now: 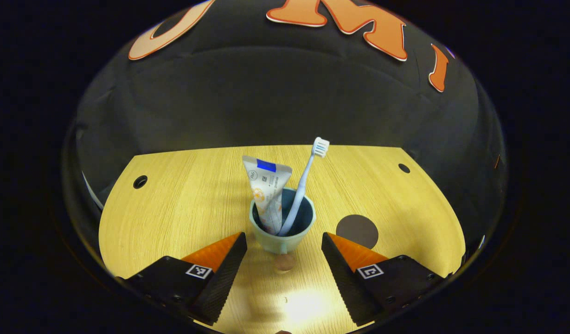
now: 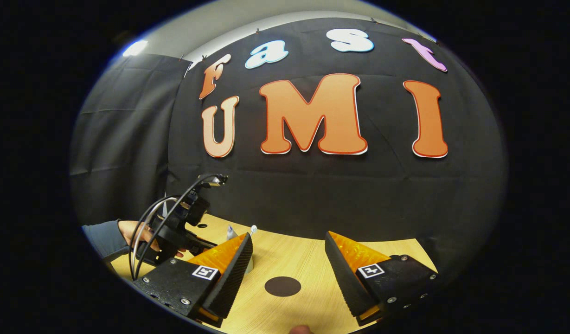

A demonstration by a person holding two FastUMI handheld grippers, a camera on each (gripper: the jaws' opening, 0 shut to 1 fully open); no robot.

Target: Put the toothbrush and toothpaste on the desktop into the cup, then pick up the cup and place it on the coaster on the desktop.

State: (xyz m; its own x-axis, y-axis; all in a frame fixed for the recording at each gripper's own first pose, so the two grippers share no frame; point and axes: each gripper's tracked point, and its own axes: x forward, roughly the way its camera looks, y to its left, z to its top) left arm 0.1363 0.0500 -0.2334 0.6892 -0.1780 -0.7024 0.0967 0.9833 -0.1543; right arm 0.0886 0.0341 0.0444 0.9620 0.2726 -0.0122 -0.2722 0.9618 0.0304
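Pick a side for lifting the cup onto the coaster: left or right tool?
Left, probably. The left tool is open with the cup between its fingers, toothbrush and toothpaste already inside. The right tool stands open above the coaster, farther from the cup.

A light wood-grain surface (image 1: pixel 182 208) has a round hole (image 1: pixel 140 181) near each far corner and a bright glare patch at its near edge. Behind the surface hangs wrinkled black cloth (image 2: pixel 312 195). Above the cloth, a pale wall (image 2: pixel 247 18) carries a lit lamp (image 2: pixel 135 48).
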